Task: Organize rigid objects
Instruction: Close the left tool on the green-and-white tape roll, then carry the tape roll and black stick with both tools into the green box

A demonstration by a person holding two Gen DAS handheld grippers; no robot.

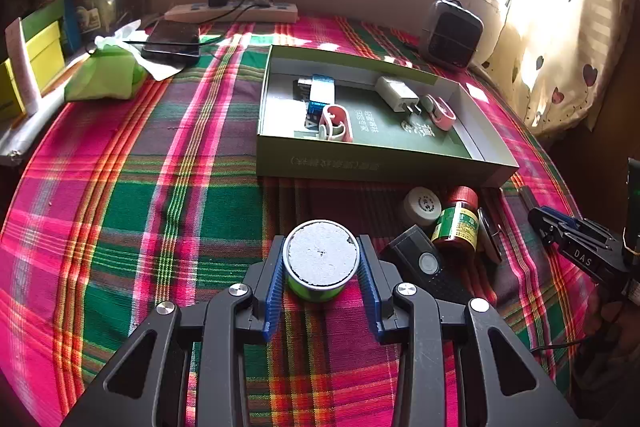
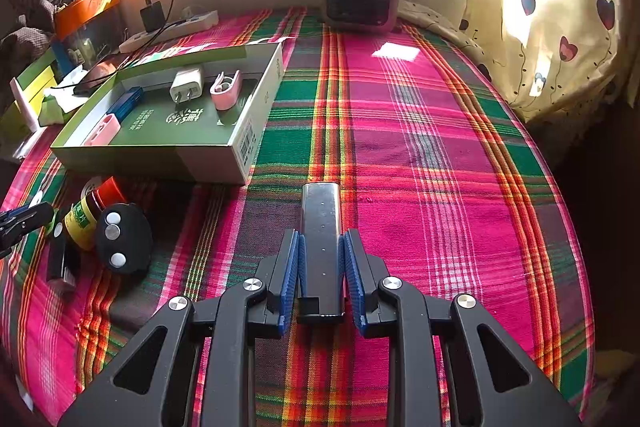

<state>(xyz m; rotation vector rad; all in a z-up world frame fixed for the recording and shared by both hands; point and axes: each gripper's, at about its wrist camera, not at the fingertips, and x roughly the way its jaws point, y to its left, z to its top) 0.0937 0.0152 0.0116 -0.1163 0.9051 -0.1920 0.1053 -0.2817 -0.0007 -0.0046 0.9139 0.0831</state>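
A green can (image 1: pixel 321 261) is held between the jaws of the left gripper (image 1: pixel 321 263) at lower centre, a metal bar (image 2: pixel 321 247) is clamped by the right gripper (image 2: pixel 321 259) likewise, and the box (image 1: pixel 380 163) is seen upper right of the can, on plaid cloth (image 1: pixel 140 207).

There is one green box (image 1: pixel 384 167). Inside it lie two pink clips (image 1: pixel 336 123), one white charger (image 1: pixel 398 93) and one blue pack (image 1: pixel 320 93). On the plaid cloth (image 1: pixel 160 207) stand one white jar (image 1: pixel 421 205) and one red-capped bottle (image 1: pixel 458 223). There are also one black remote (image 1: pixel 420 263), one green tin (image 1: pixel 320 259) and one metal bar (image 2: pixel 321 223).
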